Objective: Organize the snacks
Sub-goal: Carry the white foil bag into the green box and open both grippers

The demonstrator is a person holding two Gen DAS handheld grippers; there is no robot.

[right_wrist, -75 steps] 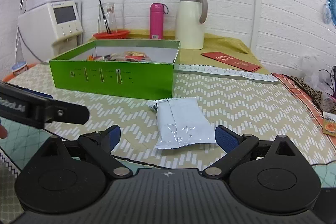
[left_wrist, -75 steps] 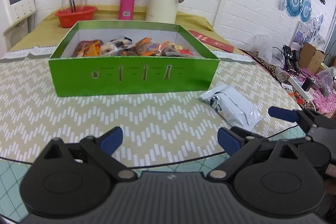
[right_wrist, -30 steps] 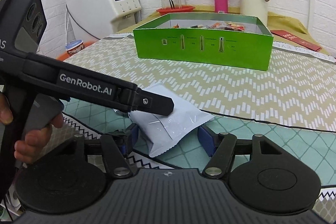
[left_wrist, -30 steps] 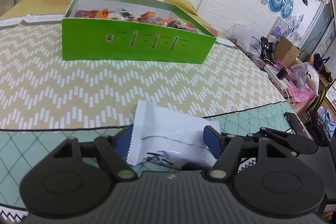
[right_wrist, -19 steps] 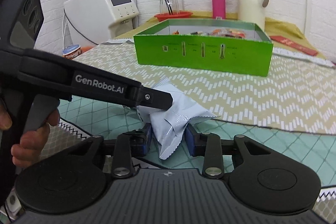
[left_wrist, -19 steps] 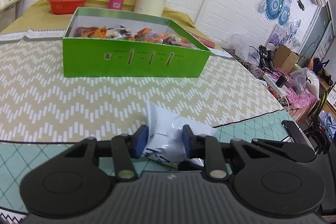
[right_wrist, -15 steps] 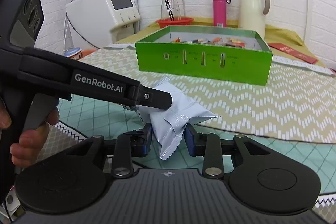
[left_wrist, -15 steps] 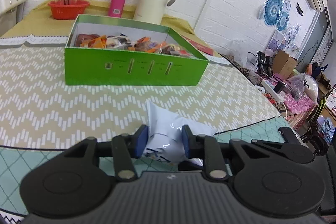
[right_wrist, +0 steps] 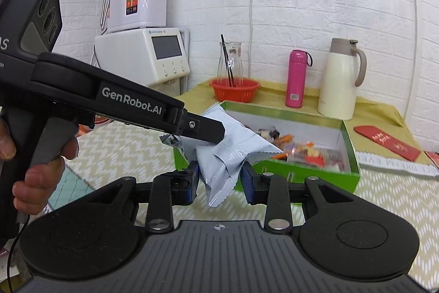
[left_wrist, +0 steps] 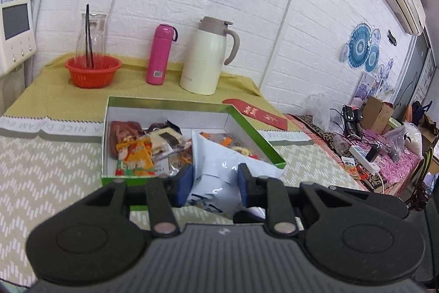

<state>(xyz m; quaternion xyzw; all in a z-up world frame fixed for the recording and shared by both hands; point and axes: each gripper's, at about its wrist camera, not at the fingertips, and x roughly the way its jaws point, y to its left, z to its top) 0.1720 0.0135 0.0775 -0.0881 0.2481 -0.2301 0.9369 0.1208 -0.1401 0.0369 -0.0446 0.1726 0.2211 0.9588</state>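
Note:
A pale blue-white snack packet (left_wrist: 219, 169) is held in the air by both grippers at once. My left gripper (left_wrist: 215, 181) is shut on one end of it. My right gripper (right_wrist: 220, 179) is shut on the other end of the same packet (right_wrist: 227, 153). The packet hangs over the near right part of the open green box (left_wrist: 255, 133), which holds several wrapped snacks (left_wrist: 142, 147). In the right wrist view the left gripper's finger (right_wrist: 203, 129) lies across the packet, and the green box (right_wrist: 348, 175) sits just behind it.
Behind the box stand a red basket (left_wrist: 93, 70) with a glass carafe, a pink bottle (left_wrist: 160, 54) and a cream thermos jug (left_wrist: 208, 56). A red envelope (left_wrist: 255, 113) lies to the right. A white appliance (right_wrist: 145, 56) stands at the left. Cluttered floor items lie past the table's right edge.
Both grippers closed on the packet on the table, then lifted it together and carried it forward to above the green box.

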